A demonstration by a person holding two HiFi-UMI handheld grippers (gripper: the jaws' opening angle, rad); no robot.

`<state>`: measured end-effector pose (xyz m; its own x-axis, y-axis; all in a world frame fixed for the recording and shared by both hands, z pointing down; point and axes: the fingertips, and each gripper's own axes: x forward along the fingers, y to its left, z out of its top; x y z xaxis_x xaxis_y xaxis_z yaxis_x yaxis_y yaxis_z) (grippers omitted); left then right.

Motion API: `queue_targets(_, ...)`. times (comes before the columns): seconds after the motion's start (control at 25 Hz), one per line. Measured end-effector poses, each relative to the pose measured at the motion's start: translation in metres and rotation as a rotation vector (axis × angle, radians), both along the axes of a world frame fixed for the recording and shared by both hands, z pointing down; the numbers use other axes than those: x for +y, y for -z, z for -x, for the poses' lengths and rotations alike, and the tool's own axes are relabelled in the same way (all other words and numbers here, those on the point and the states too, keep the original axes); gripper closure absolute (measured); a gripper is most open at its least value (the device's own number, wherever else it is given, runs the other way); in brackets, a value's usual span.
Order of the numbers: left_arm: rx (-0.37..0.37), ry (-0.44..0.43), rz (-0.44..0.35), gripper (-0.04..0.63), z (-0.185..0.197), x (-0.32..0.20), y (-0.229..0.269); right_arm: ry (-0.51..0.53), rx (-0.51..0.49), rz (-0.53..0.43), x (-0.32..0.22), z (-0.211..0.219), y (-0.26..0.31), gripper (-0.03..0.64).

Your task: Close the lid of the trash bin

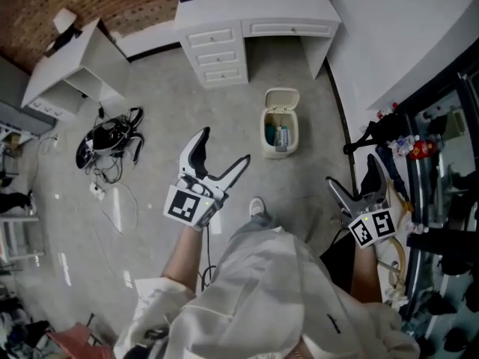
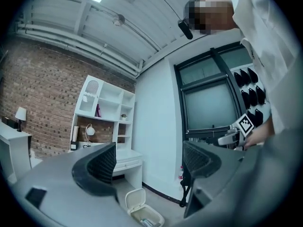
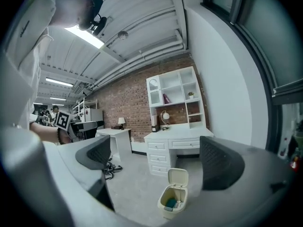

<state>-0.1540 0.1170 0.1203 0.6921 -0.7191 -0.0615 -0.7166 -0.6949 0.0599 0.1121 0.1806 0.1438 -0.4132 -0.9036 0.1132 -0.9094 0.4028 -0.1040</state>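
Grey, faintly glossy concrete floor [image 1: 165, 88] runs up to a white panelled desk [image 1: 258, 10] with three drawers, rough red brick behind it; the trash bin [image 1: 281, 132], cream plastic with rounded corners, stands on the floor near the desk's front, apart from it; its lid [image 1: 282, 97] is hinged up and back; inside lie teal and pale scraps too small to name; the left gripper view cuts the bin off at its bottom edge; the left hand-held gripper [image 1: 224, 146] holds its textured black jaws spread wide, nothing between them; the right hand-held gripper [image 1: 353, 182] gapes empty likewise; both are well apart from the bin; a black cable tangle [image 1: 112, 137] lies off to the left.
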Motion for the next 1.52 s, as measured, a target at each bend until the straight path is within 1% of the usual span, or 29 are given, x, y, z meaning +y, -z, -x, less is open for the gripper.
queue_targets(0.24, -0.012, -0.033, 0.03, 0.16, -0.001, -0.071, -0.019, 0.005, 0.02, 0.029, -0.059, 0.015, -0.01, 0.041)
queue_targets(0.4, -0.017, -0.046, 0.052, 0.16, -0.009, -0.094, -0.033, 0.02, 0.03, 0.049, -0.085, 0.016, -0.019, 0.041)
queue_targets(0.64, -0.048, -0.061, 0.085, 0.16, -0.032, -0.127, -0.055, 0.073, 0.057, 0.066, -0.129, 0.009, -0.035, 0.04)
queue_targets(0.84, -0.091, -0.065, 0.105, 0.16, -0.057, -0.165, -0.078, 0.134, 0.049, 0.103, -0.171, -0.004, -0.059, 0.041)
queue_targets(0.92, -0.131, -0.077, 0.127, 0.16, -0.07, -0.183, -0.093, 0.16, 0.051, 0.112, -0.191, -0.012, -0.068, 0.041)
queue_targets(1.0, -0.177, -0.089, 0.131, 0.16, -0.084, -0.203, -0.109, 0.183, 0.054, 0.128, -0.214, -0.023, -0.082, 0.041)
queue_targets(1.12, -0.25, -0.117, 0.097, 0.161, -0.106, -0.227, -0.135, 0.222, 0.061, 0.151, -0.247, -0.038, -0.111, 0.041)
queue_targets(1.2, -0.285, -0.14, 0.089, 0.161, -0.12, -0.238, -0.154, 0.253, 0.073, 0.161, -0.266, -0.048, -0.132, 0.041)
queue_targets(1.36, -0.309, -0.138, 0.131, 0.161, -0.135, -0.267, -0.203, 0.298, 0.098, 0.187, -0.306, -0.064, -0.175, 0.043)
queue_targets(1.52, -0.291, -0.129, 0.191, 0.161, -0.136, -0.291, -0.261, 0.302, 0.112, 0.226, -0.332, -0.067, -0.223, 0.043)
